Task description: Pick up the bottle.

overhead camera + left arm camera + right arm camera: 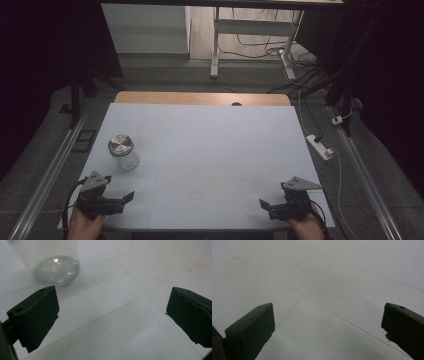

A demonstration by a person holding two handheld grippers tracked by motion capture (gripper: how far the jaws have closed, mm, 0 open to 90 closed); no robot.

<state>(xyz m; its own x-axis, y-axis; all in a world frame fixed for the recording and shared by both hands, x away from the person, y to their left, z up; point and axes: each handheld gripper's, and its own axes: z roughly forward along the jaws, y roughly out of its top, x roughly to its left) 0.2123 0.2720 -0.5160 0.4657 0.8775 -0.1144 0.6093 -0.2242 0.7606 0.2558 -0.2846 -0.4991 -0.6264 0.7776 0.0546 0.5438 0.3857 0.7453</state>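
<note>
1. Clear glass jar with a round silver metal lid (122, 151) stands upright on the left half of the pale white table top (210, 150), nearer the person's edge than the far edge.
2. Left gripper (120, 201), black with a grey three-cornered plate on top, sits at the near left corner of the table, held in the person's left hand (85, 226). It is near the jar, just on the person's side of it, and apart from it.
3. In the left gripper view the jaws stand wide apart with nothing between them, bare table showing in the gap. The jar's rounded glass base (57, 270) appears beyond the left jaw, blurred, not touching it.
4. Right gripper (267, 206), of the same black build with a grey plate, sits at the near right corner of the table in the person's right hand (306, 227), well apart from the jar.
5. In the right gripper view its jaws are also spread wide, empty, over the bare table.
6. Faint thin lines cross the table surface, and a small faded red square mark (237, 262) lies on it between the two grippers.
7. Beyond the table's far wooden edge (200, 98), a white power strip (320, 146) and loose cables lie on the grey floor at the right.
</note>
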